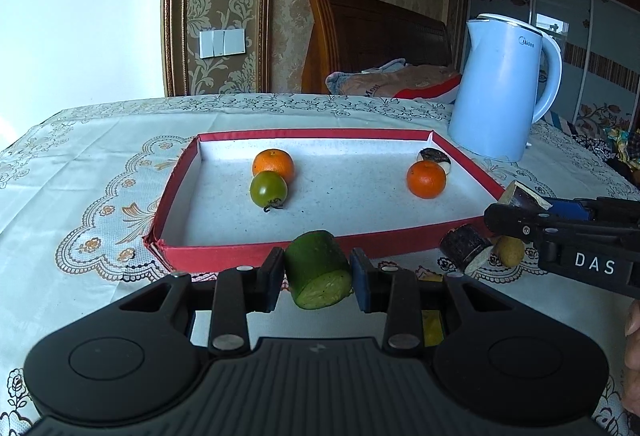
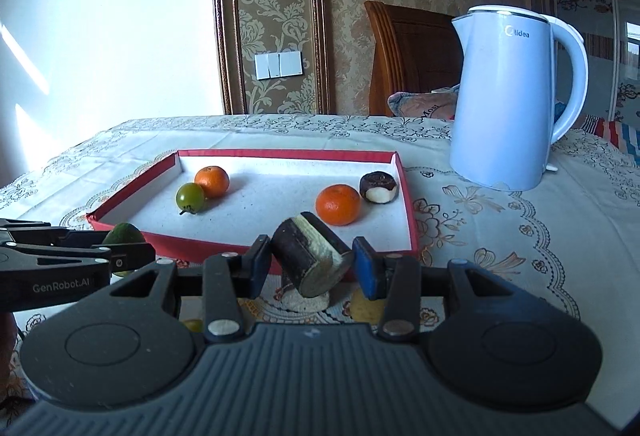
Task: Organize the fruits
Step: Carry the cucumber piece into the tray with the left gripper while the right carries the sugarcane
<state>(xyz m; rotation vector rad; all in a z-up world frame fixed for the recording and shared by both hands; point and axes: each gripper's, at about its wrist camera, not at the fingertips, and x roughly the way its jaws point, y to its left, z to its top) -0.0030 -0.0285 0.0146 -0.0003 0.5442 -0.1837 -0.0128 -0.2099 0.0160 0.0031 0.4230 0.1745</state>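
My left gripper is shut on a green cucumber chunk, held just in front of the red tray's near wall. My right gripper is shut on a dark-skinned sugarcane piece, tilted, at the tray's near right corner. Inside the tray lie two oranges, a green tomato and another dark sugarcane piece. In the left wrist view the right gripper comes in from the right edge.
A light blue kettle stands behind the tray's right side. On the patterned tablecloth before the tray lie a further sugarcane piece, a yellowish fruit and a small green fruit. A wooden headboard stands beyond the table.
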